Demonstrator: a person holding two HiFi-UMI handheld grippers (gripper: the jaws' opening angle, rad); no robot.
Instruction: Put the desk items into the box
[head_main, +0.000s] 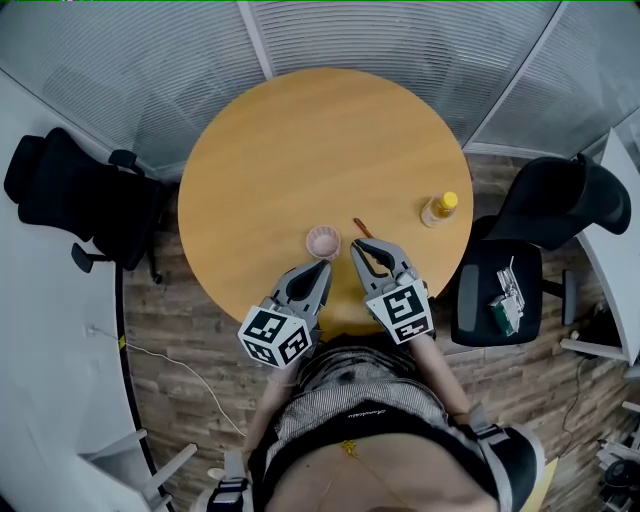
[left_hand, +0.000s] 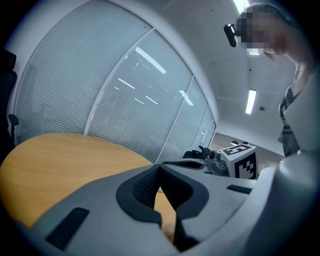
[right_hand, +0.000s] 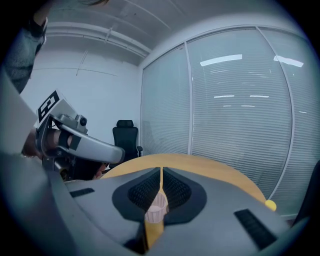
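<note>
A small pink cup (head_main: 323, 240) stands on the round wooden table (head_main: 300, 140) near its front edge. Just right of it lies a thin brown stick (head_main: 362, 227), and a yellow-capped bottle (head_main: 438, 209) stands at the right edge. My left gripper (head_main: 325, 265) is shut and empty, its tips just in front of the cup. My right gripper (head_main: 357, 247) is shut too, with its tips beside the cup's right side. In the right gripper view the pink cup (right_hand: 156, 210) shows through the gap below the closed tips of the right gripper (right_hand: 161, 172). No box is in view.
A black office chair (head_main: 70, 195) stands left of the table. Another chair (head_main: 540, 240) at the right carries small items (head_main: 505, 300) on its seat. Glass walls with blinds curve behind the table. A white cable runs over the wooden floor at the left.
</note>
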